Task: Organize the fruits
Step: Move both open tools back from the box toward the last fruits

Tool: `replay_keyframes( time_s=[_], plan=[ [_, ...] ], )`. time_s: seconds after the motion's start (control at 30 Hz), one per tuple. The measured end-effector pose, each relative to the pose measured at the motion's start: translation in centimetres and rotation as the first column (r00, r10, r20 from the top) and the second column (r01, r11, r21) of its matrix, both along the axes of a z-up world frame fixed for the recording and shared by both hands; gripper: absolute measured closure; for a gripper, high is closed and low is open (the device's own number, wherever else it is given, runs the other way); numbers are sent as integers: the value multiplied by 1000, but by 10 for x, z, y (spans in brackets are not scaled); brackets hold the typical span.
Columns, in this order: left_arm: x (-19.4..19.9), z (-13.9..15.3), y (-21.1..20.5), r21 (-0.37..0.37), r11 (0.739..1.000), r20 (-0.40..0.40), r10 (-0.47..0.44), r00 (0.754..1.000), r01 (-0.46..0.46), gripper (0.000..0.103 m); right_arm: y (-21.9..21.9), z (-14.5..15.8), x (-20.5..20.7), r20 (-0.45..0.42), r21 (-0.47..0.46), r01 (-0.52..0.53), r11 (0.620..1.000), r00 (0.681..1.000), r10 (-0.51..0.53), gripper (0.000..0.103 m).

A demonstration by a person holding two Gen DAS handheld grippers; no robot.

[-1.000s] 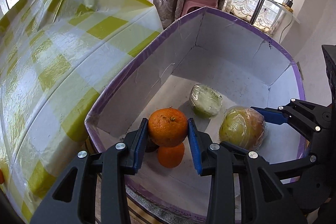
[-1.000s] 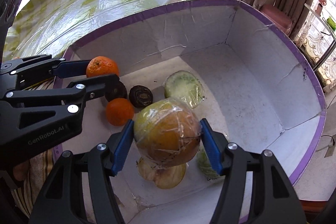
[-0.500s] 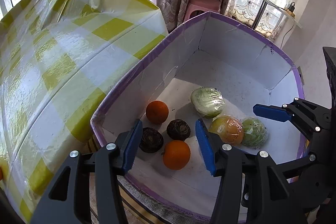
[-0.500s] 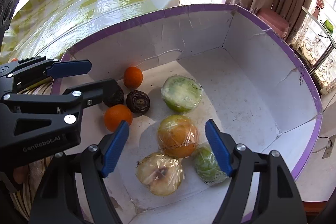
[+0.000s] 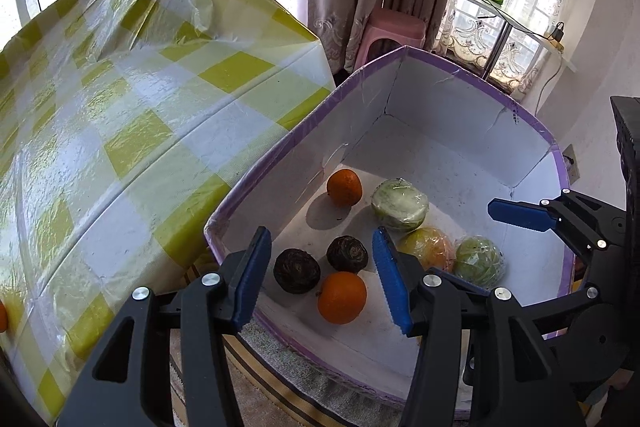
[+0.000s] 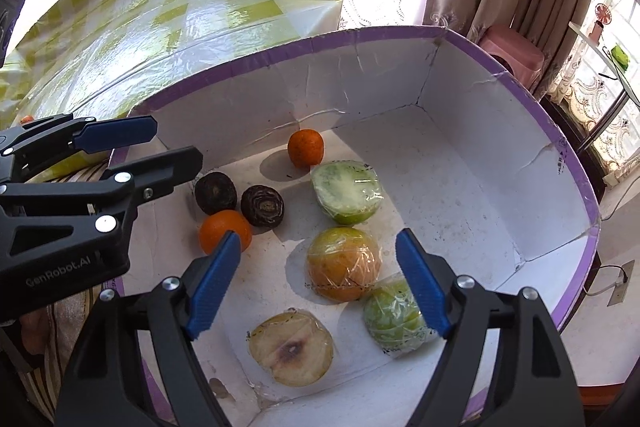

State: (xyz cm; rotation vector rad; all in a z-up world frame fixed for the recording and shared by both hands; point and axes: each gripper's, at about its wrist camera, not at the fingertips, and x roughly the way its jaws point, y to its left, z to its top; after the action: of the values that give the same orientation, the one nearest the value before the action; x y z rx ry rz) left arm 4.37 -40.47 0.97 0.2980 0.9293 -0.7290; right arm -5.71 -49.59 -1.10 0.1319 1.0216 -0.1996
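A white box with a purple rim (image 5: 280, 143) holds the fruit. On its floor lie two oranges (image 5: 344, 187) (image 5: 342, 297), two dark round fruits (image 5: 297, 270) (image 5: 347, 254), a wrapped green half (image 6: 346, 193), a wrapped orange-yellow fruit (image 6: 343, 263), a wrapped green fruit (image 6: 394, 315) and a wrapped cut half (image 6: 291, 347). My left gripper (image 5: 321, 247) hangs open above the dark fruits and the near orange, holding nothing. The jaws of my right gripper (image 6: 318, 239) are opening, empty, above the wrapped orange-yellow fruit.
A table under a yellow-and-white checked plastic cloth (image 5: 120, 127) stands left of the box. A small orange thing (image 5: 2, 317) shows at its near edge. A striped cloth (image 5: 280, 387) lies under the box. A pink stool (image 5: 396, 27) and curtains stand behind.
The left gripper let go of its orange, which now lies by the box's far left wall. The right gripper released the wrapped orange-yellow fruit onto the box floor. Both jaws widened.
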Motion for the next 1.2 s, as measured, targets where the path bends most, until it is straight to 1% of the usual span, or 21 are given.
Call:
replay_keyframes(
  time_s=[0.27,0.4,0.43,0.63,0.73,0.93,1.03,1.1,1.2],
  plan=[
    [-3,13,24,-39,998,19,39,999,-39,51,12,15,0,25,-27,-18,999,1000,18,23],
    [-5,19,38,-57,996,30,64,998,-62,49,20,23,2,42,-37,-31,999,999,33,23],
    [-5,21,43,-63,996,31,71,997,-69,48,22,26,2,47,-40,-35,999,998,37,23],
    [-6,29,74,-96,988,36,123,992,-119,47,38,41,4,94,-41,-64,997,993,67,23],
    [-5,30,94,-109,982,33,161,986,-157,47,49,48,5,122,-42,-81,996,989,86,20],
    [-4,37,139,-128,963,50,246,968,-238,47,74,57,14,147,-38,-126,991,981,130,19],
    [-1,40,162,-142,949,45,289,956,-280,47,87,61,19,161,-33,-151,988,975,154,19],
    [0,42,177,-145,940,47,319,947,-309,47,97,63,23,178,-26,-160,987,971,162,17],
    [3,45,200,-143,920,54,374,926,-364,46,109,65,28,204,-6,-171,985,964,169,16]
  ],
)
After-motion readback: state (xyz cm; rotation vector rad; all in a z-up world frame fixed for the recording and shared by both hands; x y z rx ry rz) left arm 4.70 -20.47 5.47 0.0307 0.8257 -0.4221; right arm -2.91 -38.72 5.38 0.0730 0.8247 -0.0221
